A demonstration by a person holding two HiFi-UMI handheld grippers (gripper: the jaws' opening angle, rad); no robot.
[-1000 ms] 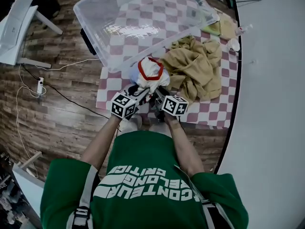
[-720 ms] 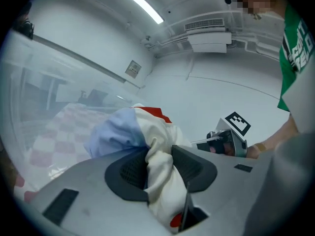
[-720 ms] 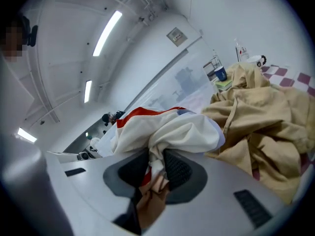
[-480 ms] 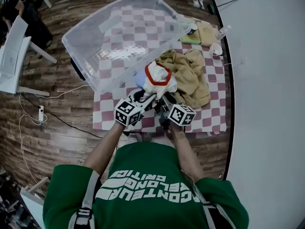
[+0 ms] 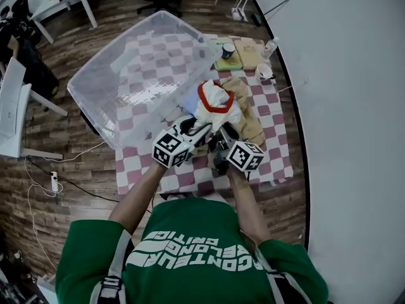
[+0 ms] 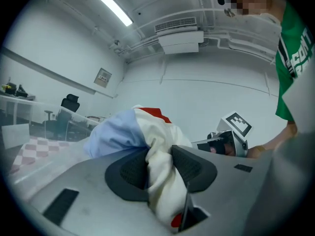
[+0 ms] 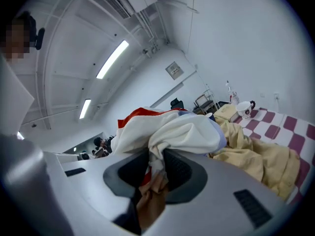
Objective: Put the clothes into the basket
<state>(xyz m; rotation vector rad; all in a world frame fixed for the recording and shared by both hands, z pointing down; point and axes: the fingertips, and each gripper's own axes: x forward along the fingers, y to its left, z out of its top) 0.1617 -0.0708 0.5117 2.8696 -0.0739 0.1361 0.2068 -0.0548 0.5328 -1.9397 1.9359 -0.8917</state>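
Note:
A bundled white garment [image 5: 214, 104] with a red collar and a pale blue part hangs in the air between both grippers, above the checkered table. My left gripper [image 5: 193, 130] is shut on its cloth [image 6: 160, 176], which bulges out between the dark pads. My right gripper [image 5: 221, 133] is shut on the same garment [image 7: 170, 132], with white, red and tan cloth pinched between its pads. The clear plastic basket [image 5: 88, 103] stands to the upper left, holding no clothes. A tan garment [image 5: 252, 120] lies on the table under and right of the bundle.
The red-and-white checkered table [image 5: 278, 157] carries a white mug [image 5: 264, 73], a dark cup [image 5: 228, 49] on a yellow-green pad and a bottle [image 5: 271, 45] at its far end. A white wall runs along the right. Desks and a chair stand on the wooden floor at left.
Both grippers have risen with the white garment, lifting it off the tan clothes. The head view has shifted, so the basket and table now sit further left and lower.

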